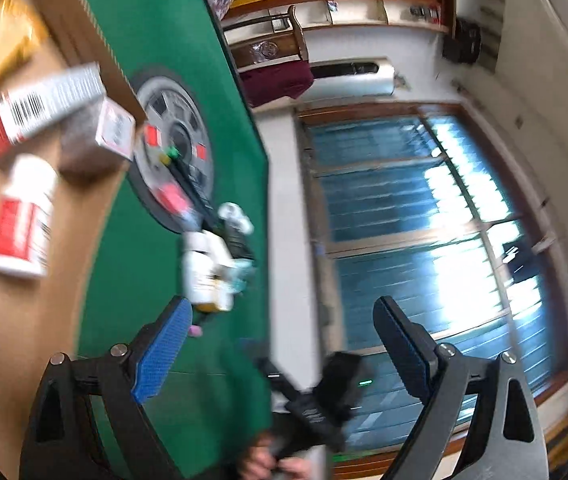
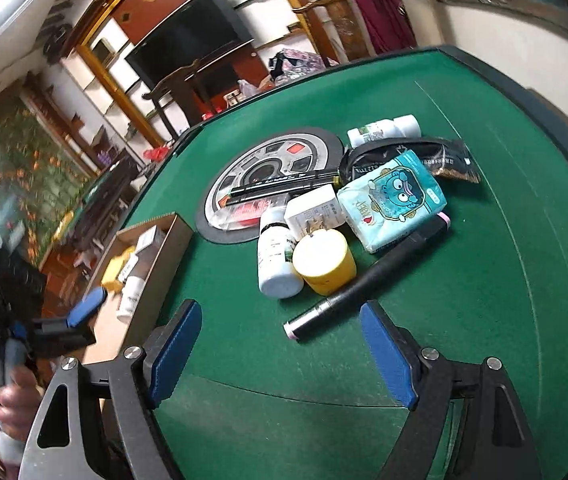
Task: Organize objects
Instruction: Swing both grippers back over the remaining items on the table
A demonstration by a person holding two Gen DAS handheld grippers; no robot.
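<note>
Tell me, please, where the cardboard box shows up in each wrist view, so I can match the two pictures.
Left wrist view: the cardboard box fills the left side, blurred, holding a white bottle with a red label.
Right wrist view: the box sits at left centre on the green table.
Shared landmark: the round wheel-print mat beside the box.

Right gripper [image 2: 279, 350]: fingers spread wide, nothing between the blue pads, pointed steeply down toward the surface [image 2: 464, 280].
Left gripper [image 1: 281, 346]: fingers wide apart, empty, rolled sideways, pointing roughly level.
Left hand [image 2: 11, 396]: wrapped around its gripper's handle, blurred.
</note>
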